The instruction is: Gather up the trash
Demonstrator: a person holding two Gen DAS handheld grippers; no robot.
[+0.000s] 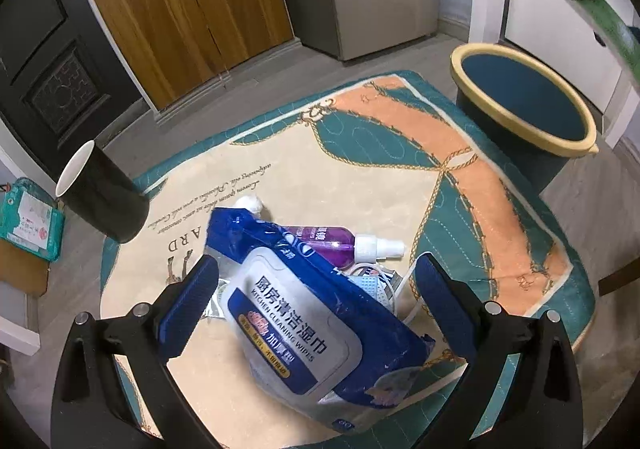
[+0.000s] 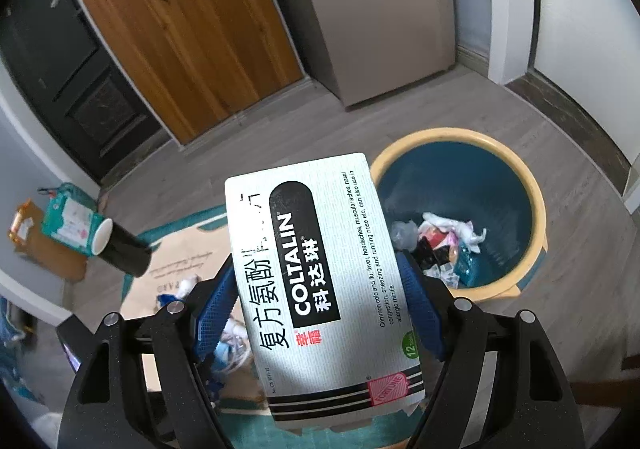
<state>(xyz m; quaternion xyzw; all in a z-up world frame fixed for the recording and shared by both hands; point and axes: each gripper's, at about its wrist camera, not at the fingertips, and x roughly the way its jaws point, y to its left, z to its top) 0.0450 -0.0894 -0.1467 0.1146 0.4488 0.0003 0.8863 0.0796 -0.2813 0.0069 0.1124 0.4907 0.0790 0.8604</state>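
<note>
Mat [image 1: 400, 177] fills my left view, bin [image 2: 516, 173] beside it w/ scraps inside. Wipes pack [image 1: 304, 313] lies on mat between my left gripper's [image 1: 316, 281] spread fingers, not touching. My right gripper [image 2: 320, 305] clamps med box [image 2: 320, 269], up near bin.

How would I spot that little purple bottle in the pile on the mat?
Find the patterned mat on the floor beside the blue bin. In the mat's middle lies a big blue pack of kitchen cleaning wipes; the spray bottle lies on its side just behind it. It alone is clear purple with a white nozzle.
</note>
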